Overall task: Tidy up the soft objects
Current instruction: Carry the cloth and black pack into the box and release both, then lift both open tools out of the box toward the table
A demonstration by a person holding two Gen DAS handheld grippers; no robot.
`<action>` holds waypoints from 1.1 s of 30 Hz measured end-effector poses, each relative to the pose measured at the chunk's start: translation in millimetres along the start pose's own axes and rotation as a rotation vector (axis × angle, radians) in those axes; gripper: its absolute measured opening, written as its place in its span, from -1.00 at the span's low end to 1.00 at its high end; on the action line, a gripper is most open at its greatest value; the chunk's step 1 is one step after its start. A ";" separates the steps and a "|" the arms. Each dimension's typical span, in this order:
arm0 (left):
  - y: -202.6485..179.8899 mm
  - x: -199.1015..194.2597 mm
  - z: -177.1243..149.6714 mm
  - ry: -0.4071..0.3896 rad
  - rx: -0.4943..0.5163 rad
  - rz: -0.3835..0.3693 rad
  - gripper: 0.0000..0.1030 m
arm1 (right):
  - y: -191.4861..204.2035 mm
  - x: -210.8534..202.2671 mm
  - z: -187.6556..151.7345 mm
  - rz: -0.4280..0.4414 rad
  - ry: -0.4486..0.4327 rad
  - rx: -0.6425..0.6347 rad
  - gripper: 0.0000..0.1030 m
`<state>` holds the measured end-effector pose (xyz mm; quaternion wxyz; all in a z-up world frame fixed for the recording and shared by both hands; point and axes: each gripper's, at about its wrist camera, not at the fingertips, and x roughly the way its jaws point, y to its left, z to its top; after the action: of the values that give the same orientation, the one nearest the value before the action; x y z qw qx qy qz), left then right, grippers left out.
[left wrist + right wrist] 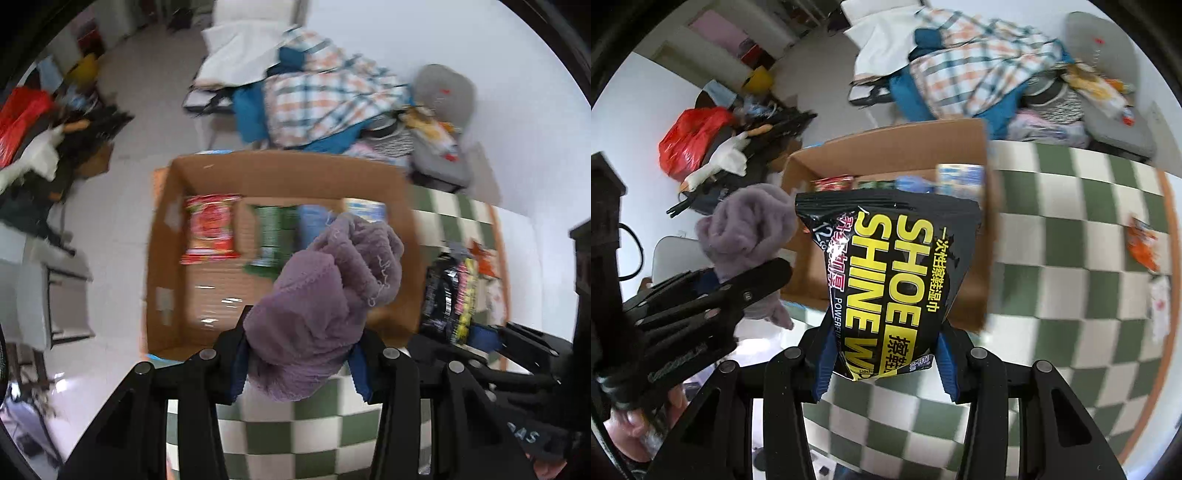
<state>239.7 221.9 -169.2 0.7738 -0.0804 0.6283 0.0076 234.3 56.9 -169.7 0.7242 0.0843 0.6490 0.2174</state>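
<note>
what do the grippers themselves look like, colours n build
Both match: the left gripper and right gripper have matte black angular linkage arms joined by round grey pivot bolts, ending in blue ridged finger pads. White lettering marks the right gripper's body in the left view. No cables or sleeves are visible.

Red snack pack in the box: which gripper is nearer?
Left. The left gripper, holding purple cloth, hangs nearer the red pack; the right gripper is farther to its right.

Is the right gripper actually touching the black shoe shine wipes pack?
Touching. The right wrist view shows the right gripper shut on the black shoe shine wipes pack, fingers pressing both sides.
</note>
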 end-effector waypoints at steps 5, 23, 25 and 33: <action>47.7 43.7 13.9 0.121 -0.074 -0.016 -0.18 | 28.8 64.1 28.4 0.019 0.076 0.021 -0.06; 87.3 121.1 21.5 0.357 -0.179 -0.025 -0.09 | 56.5 202.1 47.4 -0.005 0.248 0.036 0.03; 86.7 120.4 20.2 0.359 -0.177 -0.011 -0.05 | 57.6 207.7 48.3 -0.017 0.252 0.033 0.09; 91.1 107.3 15.8 0.313 -0.194 -0.004 0.49 | 55.9 209.6 48.5 -0.029 0.248 0.040 0.29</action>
<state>267.4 304.4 -281.0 0.6551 -0.1561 0.7373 0.0540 283.4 203.5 -329.5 0.6395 0.0619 0.7389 0.2030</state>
